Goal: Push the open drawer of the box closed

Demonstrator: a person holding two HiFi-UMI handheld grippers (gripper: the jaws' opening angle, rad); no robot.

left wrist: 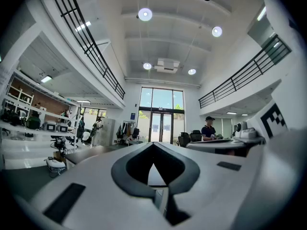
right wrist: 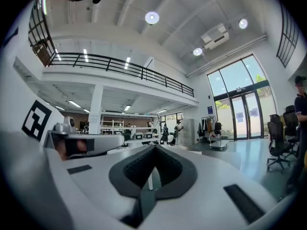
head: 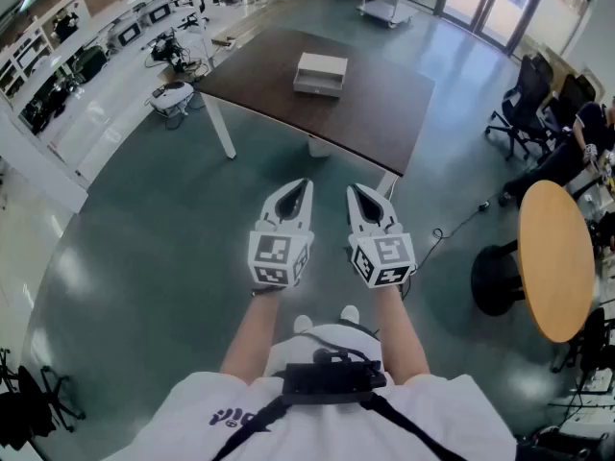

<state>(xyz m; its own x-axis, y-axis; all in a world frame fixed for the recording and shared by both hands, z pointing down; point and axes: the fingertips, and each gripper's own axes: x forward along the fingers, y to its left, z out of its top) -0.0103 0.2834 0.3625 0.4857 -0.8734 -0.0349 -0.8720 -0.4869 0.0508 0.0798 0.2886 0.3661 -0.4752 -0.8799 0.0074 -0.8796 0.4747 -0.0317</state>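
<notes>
A white box (head: 320, 73) sits on a dark brown table (head: 384, 113) well ahead of me, its drawer (head: 317, 88) slid out a little on the near side. I stand on the floor short of the table. My left gripper (head: 305, 185) and right gripper (head: 354, 190) are held side by side in front of my body, pointing toward the table and far from the box. Both are shut with nothing between the jaws. In the left gripper view, the left gripper (left wrist: 153, 145) has its tips meeting; likewise the right gripper (right wrist: 154, 148) in the right gripper view. Neither gripper view shows the box.
A round wooden table (head: 555, 257) and black office chairs (head: 524, 99) stand at the right. White workbenches with equipment (head: 96, 56) run along the left. A cable (head: 461, 224) lies on the floor near the table's right corner. A person (left wrist: 209, 128) stands far off.
</notes>
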